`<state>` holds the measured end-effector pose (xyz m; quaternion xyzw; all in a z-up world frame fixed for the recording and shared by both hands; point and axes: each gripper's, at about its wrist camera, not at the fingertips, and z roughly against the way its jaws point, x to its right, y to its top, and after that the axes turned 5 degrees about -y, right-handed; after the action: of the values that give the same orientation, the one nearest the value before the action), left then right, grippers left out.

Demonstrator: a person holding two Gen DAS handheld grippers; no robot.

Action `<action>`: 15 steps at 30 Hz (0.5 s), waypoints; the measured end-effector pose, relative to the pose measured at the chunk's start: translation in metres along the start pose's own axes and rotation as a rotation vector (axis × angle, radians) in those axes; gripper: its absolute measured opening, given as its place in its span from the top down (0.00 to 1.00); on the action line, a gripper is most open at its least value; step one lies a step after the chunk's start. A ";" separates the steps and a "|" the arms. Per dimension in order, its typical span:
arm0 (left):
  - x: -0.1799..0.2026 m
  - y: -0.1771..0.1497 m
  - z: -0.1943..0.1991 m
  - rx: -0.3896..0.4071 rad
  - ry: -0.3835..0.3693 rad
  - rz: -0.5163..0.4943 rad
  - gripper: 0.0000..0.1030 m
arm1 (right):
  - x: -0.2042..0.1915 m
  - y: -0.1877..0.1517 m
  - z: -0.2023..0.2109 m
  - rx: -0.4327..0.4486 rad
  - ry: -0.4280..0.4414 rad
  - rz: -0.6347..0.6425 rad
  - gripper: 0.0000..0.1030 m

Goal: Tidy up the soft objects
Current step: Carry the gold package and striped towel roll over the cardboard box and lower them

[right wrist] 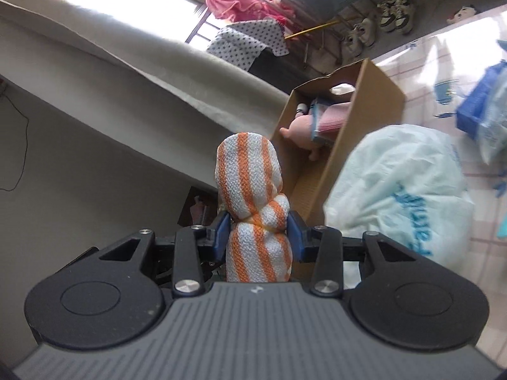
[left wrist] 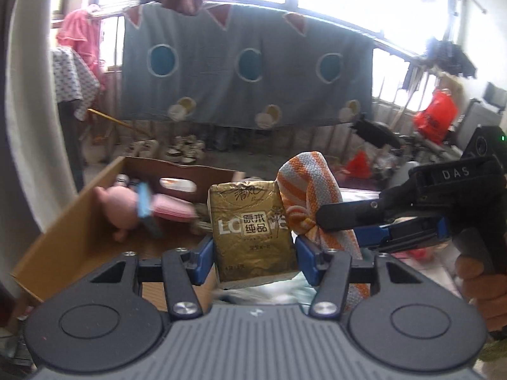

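My left gripper (left wrist: 253,255) is shut on a gold tissue pack (left wrist: 252,231), held upright above the table. Just right of it my right gripper (left wrist: 320,218) comes in from the side, shut on a rolled orange-and-white striped towel (left wrist: 309,190). In the right wrist view the right gripper (right wrist: 259,237) squeezes the towel (right wrist: 250,196) at its waist, the roll standing up between the blue pads. Beyond both, an open cardboard box (left wrist: 79,221) (right wrist: 364,120) holds a pink plush pig (left wrist: 126,204) (right wrist: 312,123) lying on its side.
A pale plastic bag (right wrist: 405,196) bulges right of the box, and a blue bag (right wrist: 481,110) lies further right. A grey blanket (left wrist: 247,72) hangs on a line under the windows. Shoes (right wrist: 393,12) line the floor. A person's hand (left wrist: 481,285) grips the right handle.
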<state>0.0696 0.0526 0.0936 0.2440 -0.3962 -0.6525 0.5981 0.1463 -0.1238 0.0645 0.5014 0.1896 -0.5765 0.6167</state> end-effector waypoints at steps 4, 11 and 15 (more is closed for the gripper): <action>-0.059 0.017 -0.030 -0.095 0.070 0.003 0.46 | -0.022 0.034 -0.080 -0.097 -0.028 -0.040 0.63; -0.142 0.020 -0.110 -0.341 0.131 -0.013 0.46 | -0.019 0.064 -0.209 -0.246 -0.216 -0.128 0.63; -0.172 0.018 -0.150 -0.441 0.150 -0.033 0.46 | -0.001 0.070 -0.257 -0.295 -0.307 -0.191 0.62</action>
<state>0.2275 0.1869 -0.0035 0.1617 -0.1943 -0.7130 0.6540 0.2977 0.0798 -0.0160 0.2922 0.2222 -0.6677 0.6476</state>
